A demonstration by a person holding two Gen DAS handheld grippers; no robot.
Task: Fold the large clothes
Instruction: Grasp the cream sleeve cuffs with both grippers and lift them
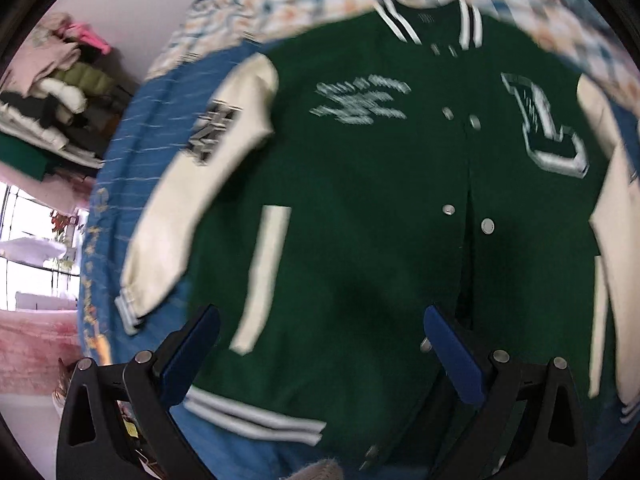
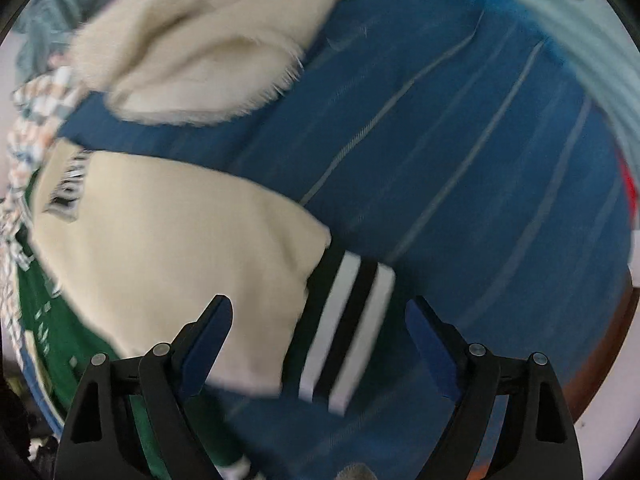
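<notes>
Lying face up across a blue striped bedspread (image 1: 132, 168), the green varsity jacket (image 1: 360, 220) fills most of my left wrist view, collar at 12 o'clock and striped hem at 6 o'clock. One cream sleeve (image 1: 192, 184) runs down toward 8 o'clock; the other shows at 3 o'clock. A pile of clothes (image 1: 52, 100) sits at 9 o'clock. In my right wrist view, a cream sleeve (image 2: 172, 248) runs in from 9 o'clock, its striped cuff (image 2: 344, 328) resting on the bedspread. A fuzzy cream garment (image 2: 200, 40) lies at 11 o'clock. My left gripper (image 1: 322, 342) hovers above the hem, fingers spread, empty. My right gripper (image 2: 318, 330) has its fingers apart either side of the cuff, gripping nothing.
</notes>
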